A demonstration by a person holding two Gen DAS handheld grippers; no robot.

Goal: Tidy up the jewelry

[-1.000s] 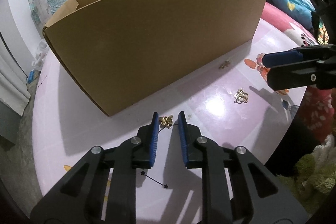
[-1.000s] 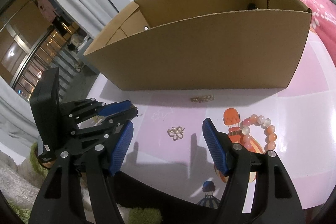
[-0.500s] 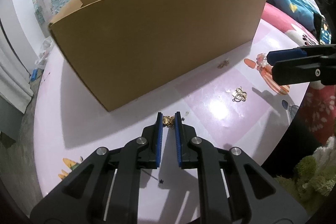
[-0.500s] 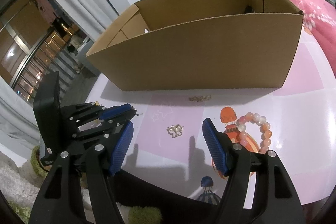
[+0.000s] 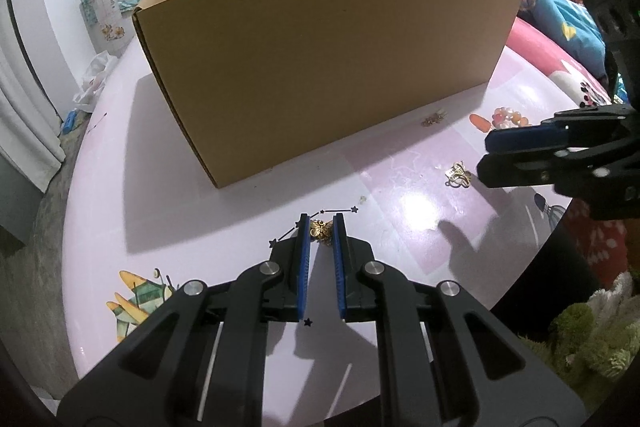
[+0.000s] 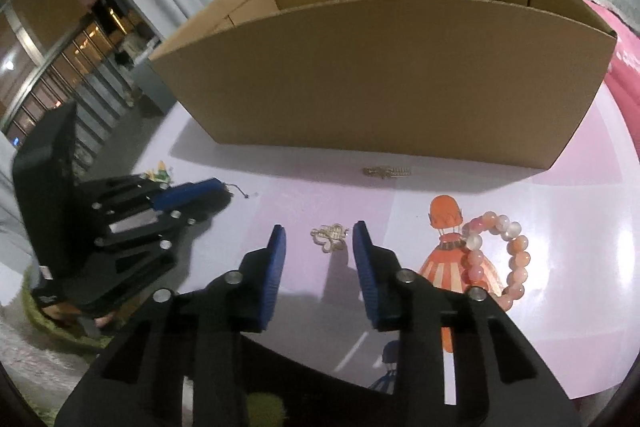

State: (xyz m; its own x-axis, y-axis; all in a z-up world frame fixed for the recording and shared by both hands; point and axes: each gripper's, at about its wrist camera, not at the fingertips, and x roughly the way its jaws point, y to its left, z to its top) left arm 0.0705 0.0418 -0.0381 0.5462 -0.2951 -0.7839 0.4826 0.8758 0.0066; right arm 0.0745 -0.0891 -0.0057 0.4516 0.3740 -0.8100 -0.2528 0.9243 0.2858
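Left wrist | left tongs (image 5: 321, 227) pinch brass butterfly charm (image 5: 321, 231) | right tongs (image 6: 320, 239) closing around filigree charm (image 6: 329, 237)

Both grippers angle steeply down toward the pink tabletop (image 5: 192, 163). The left gripper (image 5: 321, 227) has its blue pads (image 5: 304, 267) clamped on a small gold butterfly charm (image 5: 322, 231) at the fingertips, just above the tabletop. The right gripper (image 6: 319, 239), to its right over the same tabletop, is closing its jaws around a pale gold charm (image 6: 330, 237), its pads not yet touching it.
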